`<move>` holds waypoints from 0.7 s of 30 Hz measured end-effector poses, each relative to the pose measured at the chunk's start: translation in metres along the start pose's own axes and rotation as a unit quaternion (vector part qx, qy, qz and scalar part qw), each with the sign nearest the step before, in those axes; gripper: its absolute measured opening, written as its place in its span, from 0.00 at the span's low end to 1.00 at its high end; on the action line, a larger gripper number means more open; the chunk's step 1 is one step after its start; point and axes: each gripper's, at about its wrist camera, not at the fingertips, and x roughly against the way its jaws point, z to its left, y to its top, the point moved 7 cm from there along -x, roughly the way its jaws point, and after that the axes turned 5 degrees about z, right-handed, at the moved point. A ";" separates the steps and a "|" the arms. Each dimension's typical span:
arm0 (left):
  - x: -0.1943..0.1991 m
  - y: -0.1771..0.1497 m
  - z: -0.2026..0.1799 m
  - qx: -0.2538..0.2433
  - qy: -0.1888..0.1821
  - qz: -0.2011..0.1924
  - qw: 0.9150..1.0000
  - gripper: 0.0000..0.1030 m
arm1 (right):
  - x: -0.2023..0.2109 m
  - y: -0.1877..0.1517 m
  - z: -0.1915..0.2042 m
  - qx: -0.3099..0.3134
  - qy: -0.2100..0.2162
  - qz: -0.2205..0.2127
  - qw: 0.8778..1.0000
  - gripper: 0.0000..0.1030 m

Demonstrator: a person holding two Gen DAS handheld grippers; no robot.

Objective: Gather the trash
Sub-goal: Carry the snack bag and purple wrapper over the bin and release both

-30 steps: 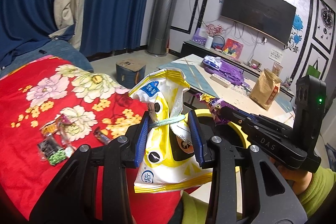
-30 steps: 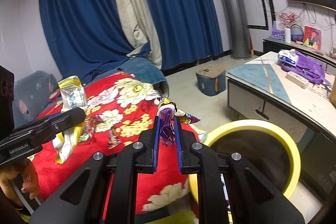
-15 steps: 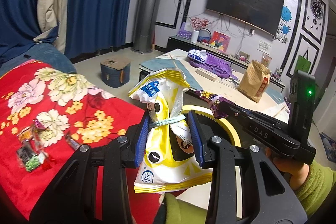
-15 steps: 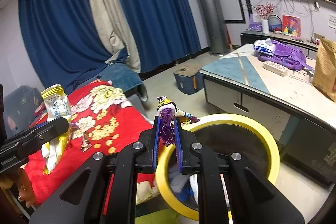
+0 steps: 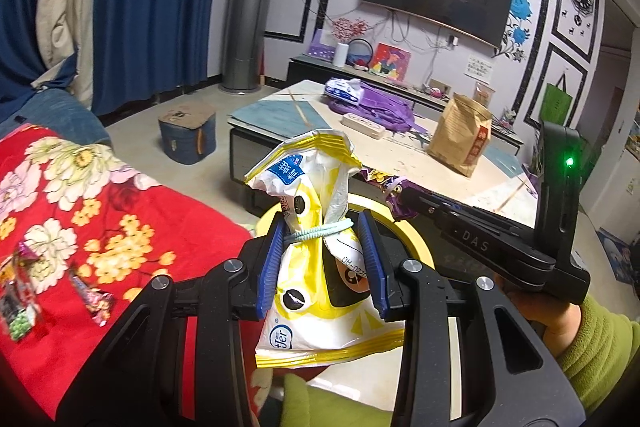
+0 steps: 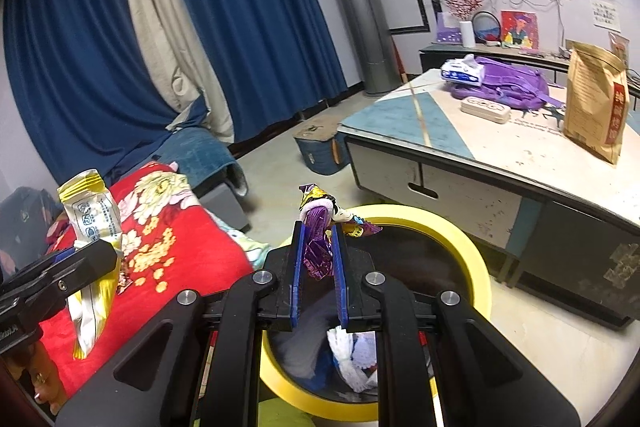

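While both hands carry trash toward the bin, here is each view in turn.

Left wrist view
- Left gripper [image 5: 323,259]: its blue pads pinch the yellow snack bag [image 5: 320,247] just below the rubber band at its neck; the bag stands upright between them.
- Bin [image 5: 404,231]: its yellow rim shows just behind the bag, mostly hidden.
- Right gripper [image 5: 404,197]: reaches in from the right, a purple wrapper [image 5: 390,185] at its tip.
- Left behind: small wrappers [image 5: 90,297] lie on the red floral blanket [image 5: 132,211].

Right wrist view
- Right gripper [image 6: 318,251]: fingers nearly pressed together, pinching the purple wrapper [image 6: 318,247].
- Bin [image 6: 472,267]: open mouth directly under and ahead of the fingers; white and blue trash already lies inside.
- Left gripper: at the left edge over the blanket, with the yellow snack bag [image 6: 90,211].

Step in hand: I judge this to be the carry to the bin, release not yet made.
Next move calls for: spreading the right fingers over the opening, then bringing the bag over the rim.
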 end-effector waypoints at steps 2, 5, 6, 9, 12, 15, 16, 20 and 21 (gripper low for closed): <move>-0.006 -0.001 -0.005 -0.004 -0.004 0.005 1.000 0.29 | -0.001 -0.001 -0.008 -0.009 -0.004 0.002 1.000 0.13; -0.016 -0.002 -0.009 -0.010 -0.009 0.012 1.000 0.29 | -0.004 -0.002 -0.014 -0.016 -0.008 0.007 1.000 0.13; -0.020 -0.003 -0.012 -0.012 -0.011 0.015 1.000 0.29 | -0.005 -0.004 -0.016 -0.019 -0.008 0.011 1.000 0.13; -0.029 -0.005 -0.015 -0.015 -0.014 0.023 1.000 0.29 | -0.010 -0.007 -0.021 -0.026 -0.009 0.021 0.999 0.13; -0.040 -0.009 -0.016 -0.015 -0.016 0.034 0.999 0.29 | -0.015 -0.009 -0.027 -0.034 -0.009 0.029 0.999 0.13; -0.049 -0.010 -0.015 -0.017 -0.017 0.042 0.999 0.29 | -0.020 -0.012 -0.032 -0.043 -0.011 0.036 0.998 0.14; -0.051 -0.011 -0.015 -0.017 -0.017 0.044 0.999 0.29 | -0.021 -0.013 -0.033 -0.046 -0.011 0.038 0.998 0.14; -0.062 -0.011 -0.013 -0.018 -0.019 0.053 0.998 0.30 | -0.024 -0.014 -0.041 -0.061 -0.012 0.042 0.997 0.15; -0.065 -0.011 -0.013 -0.018 -0.019 0.055 0.998 0.30 | -0.025 -0.014 -0.042 -0.062 -0.013 0.043 0.997 0.15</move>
